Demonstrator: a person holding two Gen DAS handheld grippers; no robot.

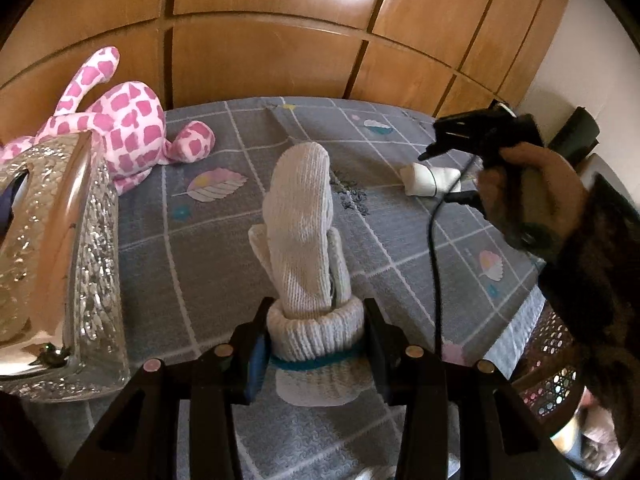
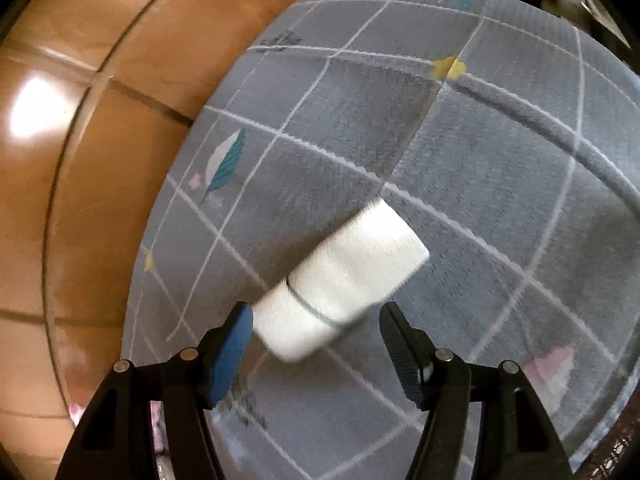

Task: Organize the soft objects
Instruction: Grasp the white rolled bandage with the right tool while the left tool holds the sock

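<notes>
Left wrist view: left gripper clamped on the folded cuff of a white knitted sock bundle, pads pressing the ribbed band on either side just above a teal stripe. Long axis of the bundle running straight away from the camera along the fingers, rounded toe end pointing toward the wooden wardrobe beyond the bed; cuff end nearest the lens. Held above a grey bedspread with a white grid and leaf motifs. Pink-and-white spotted plush toy lying at the far left of the bedspread, beside a shiny embossed silver box near the left edge. Right gripper at upper right, held in a hand with a dark sleeve, above a second white sock roll lying on the bedspread well apart from the held bundle; black cable hanging from it. Right wrist view, blurred: right gripper with fingers apart, blue pad at left and dark pad at right, neither pressing the white sock roll. Roll lying flat on the bedspread, long axis diagonal from lower left to upper right, thin dark band across it nearer the lower end, which sits between the fingertips. Wardrobe panels filling the left side.
</notes>
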